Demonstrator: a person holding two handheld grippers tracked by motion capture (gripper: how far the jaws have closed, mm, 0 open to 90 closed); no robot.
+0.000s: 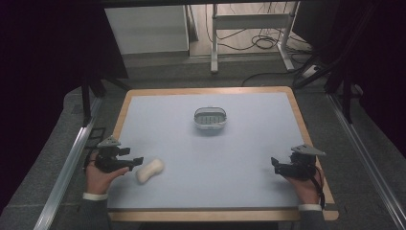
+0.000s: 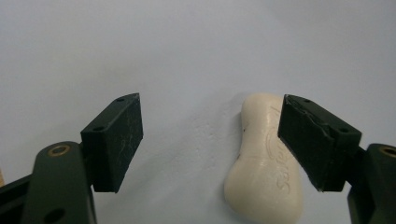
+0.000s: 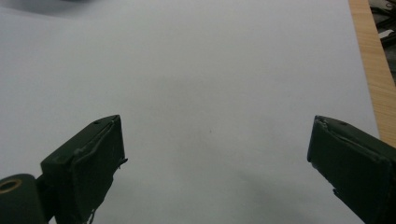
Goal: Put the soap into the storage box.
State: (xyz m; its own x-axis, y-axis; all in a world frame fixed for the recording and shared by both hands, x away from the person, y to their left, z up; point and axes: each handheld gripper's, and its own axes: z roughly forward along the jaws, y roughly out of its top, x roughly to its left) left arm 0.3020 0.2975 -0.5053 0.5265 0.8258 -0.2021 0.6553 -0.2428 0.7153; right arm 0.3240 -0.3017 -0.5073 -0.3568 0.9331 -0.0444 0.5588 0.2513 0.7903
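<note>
Low in the high view, lower left, the left gripper (image 1: pixel 125 162) sits on the table (image 1: pixel 249 143) w/ its tips just beside the soap bar (image 1: pixel 149 170). In the left gripper view its jaws are spread wide, nothing pinched; the soap bar (image 2: pixel 261 168) lies off-centre, partly behind the jaw at right of frame (prob. lined up for a grab, not yet straddling it, so it likely needs a sideways shift first). The bar lies flat, waisted shape, lettering up.

Lower right of the high view, the right gripper (image 1: pixel 283 167) rests near the wooden edge, well apart from the soap; the right gripper view shows its jaws spread too, bare table between them. Looks parked, i.e. waiting.

Farther back, upper centre of the mat, a soap dish (image 1: pixel 210 118) stands empty, probably where the bar belongs.

Count: 1 soap bar, 1 dish, 2 grippers, 2 hands.
</note>
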